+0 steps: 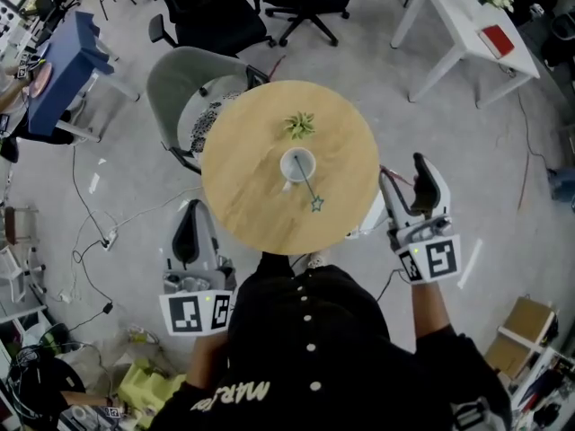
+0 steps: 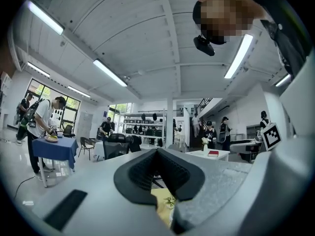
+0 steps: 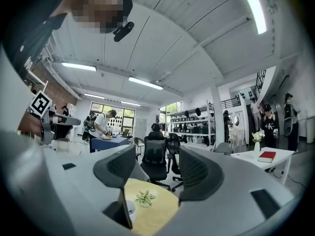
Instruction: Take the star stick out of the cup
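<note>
**Round wooden surface with the star stick in its cup**

Office floor strewn with cables surrounds the surface. A grey chair is tucked against its far side, and a white desk carrying a red book stands further off to the right. The white cup sits near the middle of the surface. The thin stick leans out over the cup's near rim, and its star tip lies low toward the person. A small green plant lies just beyond the cup.

The left tongs are held off the near-left edge of the surface, well apart from the cup. In the left gripper view their dark pads are pressed together with nothing between them. The right tongs are held just off the surface's right edge. Their jaws are spread and empty, and the right gripper view shows the plant and part of the cup through the gap.
</note>
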The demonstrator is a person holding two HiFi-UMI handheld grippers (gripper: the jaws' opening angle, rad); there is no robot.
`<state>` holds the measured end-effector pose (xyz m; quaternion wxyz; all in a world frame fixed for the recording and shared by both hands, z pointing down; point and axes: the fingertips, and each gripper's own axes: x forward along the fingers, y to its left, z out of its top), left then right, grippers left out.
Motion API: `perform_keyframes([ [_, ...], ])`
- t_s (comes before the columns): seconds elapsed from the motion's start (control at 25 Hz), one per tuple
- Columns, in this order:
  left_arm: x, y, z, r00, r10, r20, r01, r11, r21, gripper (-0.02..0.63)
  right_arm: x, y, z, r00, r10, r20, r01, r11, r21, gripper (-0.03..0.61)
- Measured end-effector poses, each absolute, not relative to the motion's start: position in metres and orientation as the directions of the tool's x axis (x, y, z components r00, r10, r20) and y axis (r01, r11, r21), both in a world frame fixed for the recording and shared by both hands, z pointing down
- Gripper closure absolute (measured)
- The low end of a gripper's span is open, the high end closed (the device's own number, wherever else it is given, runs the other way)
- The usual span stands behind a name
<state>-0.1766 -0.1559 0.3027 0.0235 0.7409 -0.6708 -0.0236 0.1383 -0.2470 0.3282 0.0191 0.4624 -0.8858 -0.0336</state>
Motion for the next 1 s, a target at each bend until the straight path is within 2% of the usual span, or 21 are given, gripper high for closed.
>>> perform_keyframes([
  [0.2,-0.189,-0.177,0.32,0.111,-0.993,0.045,-0.99,-0.107,0.089,0.611,0.117,-0.27,0.361,-0.597,-0.791,0.133,-0.768,0.611,0.191,0.318],
  [0.36,-0.197,-0.188,0.338,0.115,-0.99,0.082,-0.99,-0.106,0.098,0.611,0.104,-0.285,0.418,-0.603,-0.721,0.341,-0.65,0.692,0.314,0.324],
  [0.48,-0.199,-0.193,0.349,0.111,-0.99,0.089,-0.99,-0.102,0.102,0.611,0.088,-0.295,0.471,-0.627,-0.665,0.405,-0.573,0.746,0.339,0.334],
  [0.64,-0.195,-0.201,0.366,0.137,-0.984,0.113,-0.985,-0.123,0.121,0.611,0.059,-0.287,0.538,-0.694,-0.548,0.467,-0.316,0.815,0.486,0.334],
  [0.8,-0.196,-0.205,0.385,0.147,-0.979,0.145,-0.982,-0.127,0.137,0.611,0.04,-0.265,0.601,-0.703,-0.397,0.591,-0.049,0.855,0.516,0.342],
  [1.0,-0.198,-0.208,0.412,0.151,-0.969,0.196,-0.981,-0.122,0.151,0.611,0.024,-0.252,0.639,-0.716,-0.309,0.625,0.114,0.832,0.543,0.375],
])
